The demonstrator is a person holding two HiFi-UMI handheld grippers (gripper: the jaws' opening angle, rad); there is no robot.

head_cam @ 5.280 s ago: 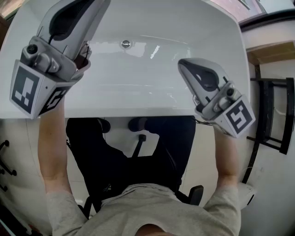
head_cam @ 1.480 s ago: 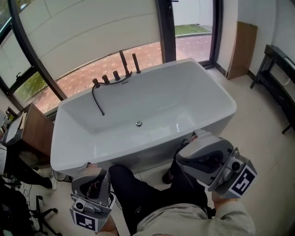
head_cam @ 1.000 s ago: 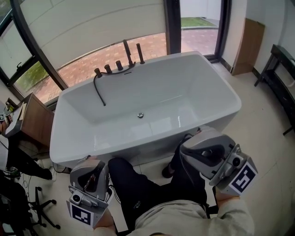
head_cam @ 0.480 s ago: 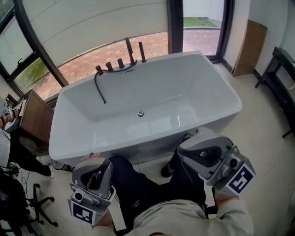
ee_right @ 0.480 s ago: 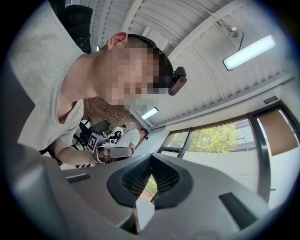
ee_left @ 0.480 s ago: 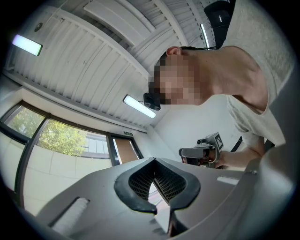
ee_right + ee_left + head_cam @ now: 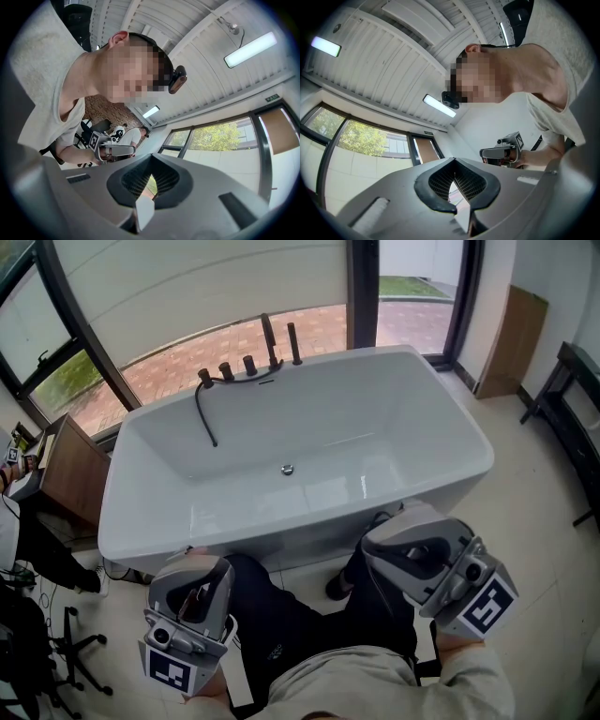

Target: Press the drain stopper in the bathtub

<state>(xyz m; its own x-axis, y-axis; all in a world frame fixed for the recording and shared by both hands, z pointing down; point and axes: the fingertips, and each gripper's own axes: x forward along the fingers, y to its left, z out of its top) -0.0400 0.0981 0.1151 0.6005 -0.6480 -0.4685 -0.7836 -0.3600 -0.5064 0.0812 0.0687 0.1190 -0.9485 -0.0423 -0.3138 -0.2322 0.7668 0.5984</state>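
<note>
The white bathtub [image 7: 141,521] stands in front of me in the head view, with the small round metal drain stopper [image 7: 288,470] on its floor. Both grippers hang low by my hips, well short of the tub and far from the stopper. My left gripper [image 7: 201,570] is at the lower left, my right gripper [image 7: 386,542] at the lower right. Both point up at the ceiling and my head. In the left gripper view the left gripper [image 7: 454,185] has its pads together and holds nothing. The right gripper [image 7: 150,184] looks the same in its own view.
Dark taps [image 7: 248,365] and a black hose [image 7: 203,415] sit on the tub's far rim, before large windows. A wooden cabinet [image 7: 67,479] stands left of the tub and a black rack [image 7: 577,395] at the right. A chair base [image 7: 75,657] is at lower left.
Five seconds ago both grippers were raised over the tub, seen close from above. Now I stand back with them lowered at my sides. Over the last second they have barely moved.
</note>
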